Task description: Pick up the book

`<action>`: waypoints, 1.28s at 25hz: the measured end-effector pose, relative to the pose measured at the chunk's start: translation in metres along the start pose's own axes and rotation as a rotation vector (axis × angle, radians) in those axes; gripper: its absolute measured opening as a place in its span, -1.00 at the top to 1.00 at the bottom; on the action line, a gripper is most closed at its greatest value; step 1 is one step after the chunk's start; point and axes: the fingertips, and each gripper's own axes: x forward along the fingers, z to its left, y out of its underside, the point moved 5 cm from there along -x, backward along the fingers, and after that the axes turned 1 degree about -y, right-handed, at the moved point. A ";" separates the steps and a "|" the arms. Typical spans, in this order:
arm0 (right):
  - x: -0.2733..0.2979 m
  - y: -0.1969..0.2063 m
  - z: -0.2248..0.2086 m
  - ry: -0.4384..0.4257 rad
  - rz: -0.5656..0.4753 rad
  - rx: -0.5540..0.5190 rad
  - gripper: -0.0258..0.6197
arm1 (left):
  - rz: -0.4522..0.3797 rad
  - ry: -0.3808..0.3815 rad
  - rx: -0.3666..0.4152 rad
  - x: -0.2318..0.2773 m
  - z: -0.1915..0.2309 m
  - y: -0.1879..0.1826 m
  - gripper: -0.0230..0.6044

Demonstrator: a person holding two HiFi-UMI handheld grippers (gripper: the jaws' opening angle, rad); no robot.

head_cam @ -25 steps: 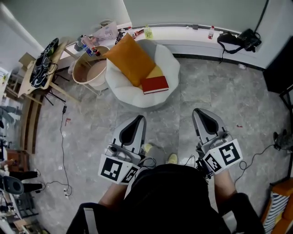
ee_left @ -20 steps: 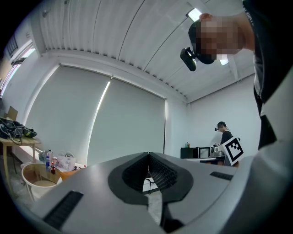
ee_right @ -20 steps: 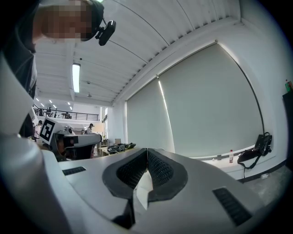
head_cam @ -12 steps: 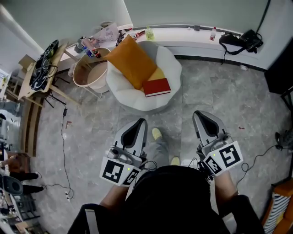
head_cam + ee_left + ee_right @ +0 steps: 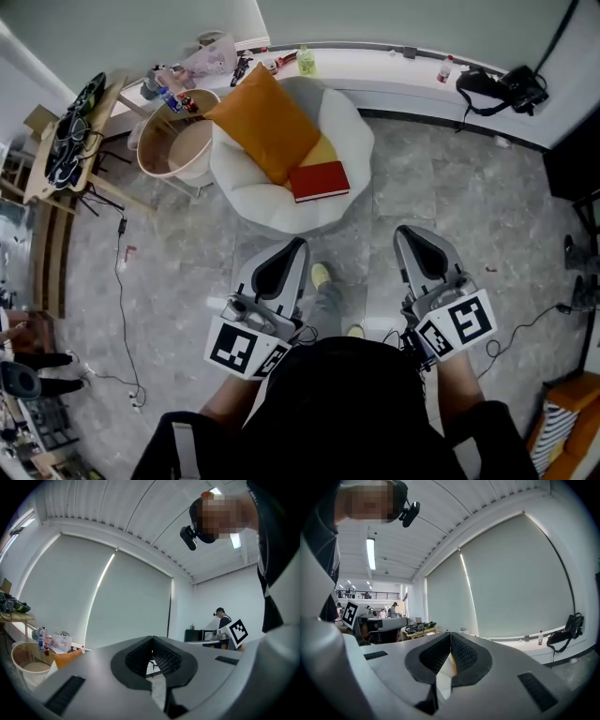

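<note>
Grey left gripper (image 5: 296,245) and grey right gripper (image 5: 406,232) were closed, empty; the red hardcover book (image 5: 319,181) lay well ahead of them

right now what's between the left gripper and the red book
In the head view, only bare grey floor and the white chair's front rim lie between the left gripper and the book.
</note>
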 end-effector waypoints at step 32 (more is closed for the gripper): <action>0.221 -0.047 -0.047 0.047 0.068 -0.044 0.87 | -0.082 0.022 -0.095 0.099 0.217 -0.027 0.88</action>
